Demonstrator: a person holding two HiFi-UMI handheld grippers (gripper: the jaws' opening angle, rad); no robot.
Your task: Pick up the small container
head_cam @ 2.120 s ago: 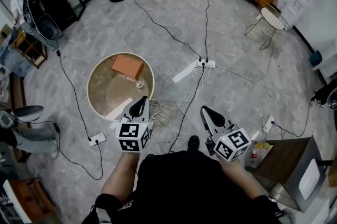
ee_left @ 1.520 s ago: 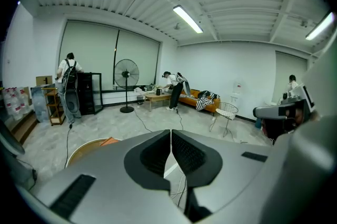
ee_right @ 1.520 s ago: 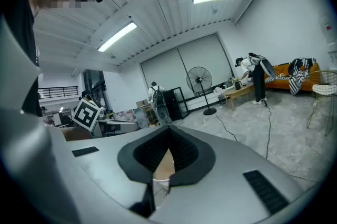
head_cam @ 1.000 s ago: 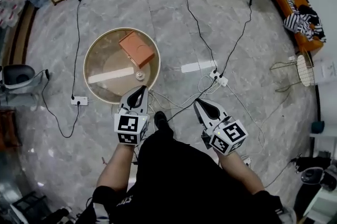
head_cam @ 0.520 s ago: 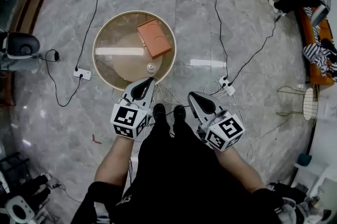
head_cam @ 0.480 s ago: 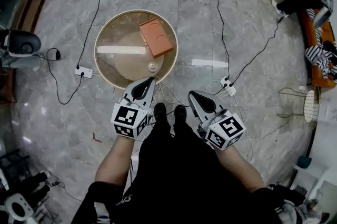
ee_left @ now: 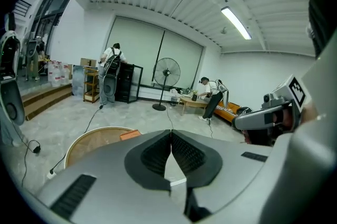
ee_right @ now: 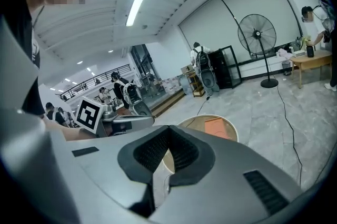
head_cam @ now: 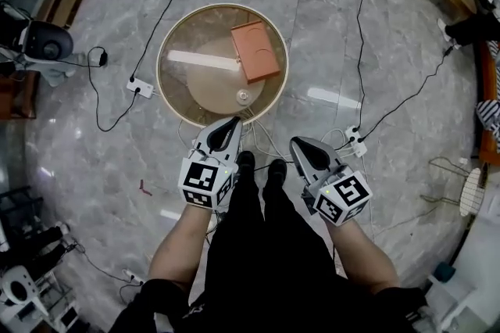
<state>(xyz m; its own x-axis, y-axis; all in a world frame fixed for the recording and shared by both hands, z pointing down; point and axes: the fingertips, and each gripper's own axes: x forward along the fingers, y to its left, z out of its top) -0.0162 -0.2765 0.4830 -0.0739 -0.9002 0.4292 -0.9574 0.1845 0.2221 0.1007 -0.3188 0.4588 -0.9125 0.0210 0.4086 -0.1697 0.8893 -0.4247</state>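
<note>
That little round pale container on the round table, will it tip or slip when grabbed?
Probably light: the small round pale container looks tiny beside the flat orange box. Its round outline suggests it could roll if nudged. Its material is too small to tell.

Bright ceiling strip-light, fisheye-warped edges

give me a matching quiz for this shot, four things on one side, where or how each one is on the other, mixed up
Things:
1. small container
2. orange box
3. left claw
4. right claw

Places or states:
a. lying flat on the far right part of the table
b. shut and empty, tip close to the table's near rim
c. standing on the table, just inside its near rim
d. shut and empty, above bare floor, near a white power strip

Pairs: 1-c, 2-a, 3-b, 4-d
</note>
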